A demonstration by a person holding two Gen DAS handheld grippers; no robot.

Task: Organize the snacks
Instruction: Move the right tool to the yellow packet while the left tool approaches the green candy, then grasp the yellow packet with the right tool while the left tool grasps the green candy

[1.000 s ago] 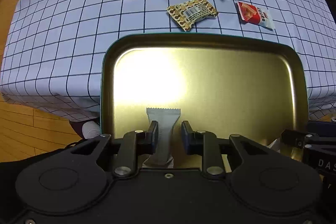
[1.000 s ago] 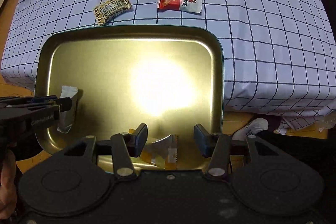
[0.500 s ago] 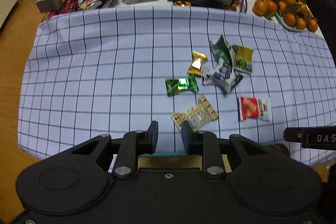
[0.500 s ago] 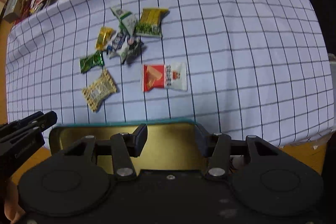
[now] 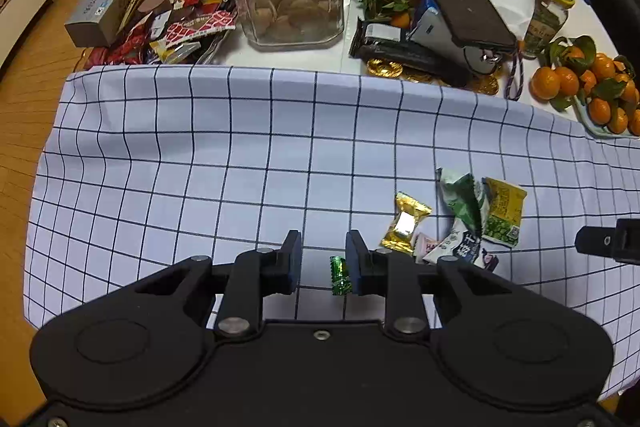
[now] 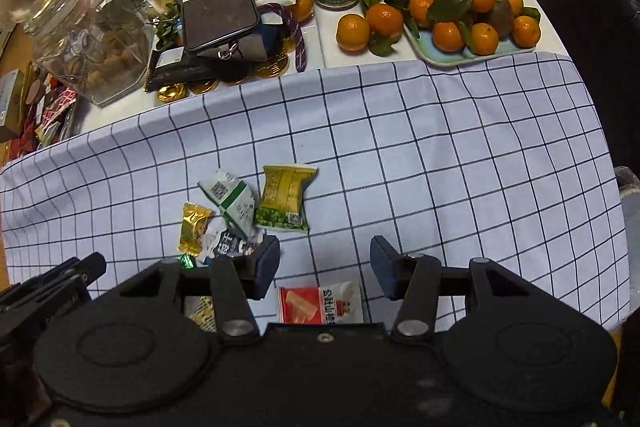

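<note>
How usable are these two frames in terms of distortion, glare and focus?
Left wrist view: strong fisheye bend in the checked cloth lines; glare spot on the gold candy; the snacks read sharp. Right wrist view: same bowing; reflections on the glass jar; the red packet is partly cut off by the gripper body; dark corners upper right.

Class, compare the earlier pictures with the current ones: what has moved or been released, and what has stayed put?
Both grippers left the gold tray, where each had released a packet, and moved forward over the checked cloth. The tray is now out of view. The left gripper, open, now hovers by the green candy; the right gripper, open, hovers over the red-and-white packet. The snack packets on the cloth have not shifted.
</note>
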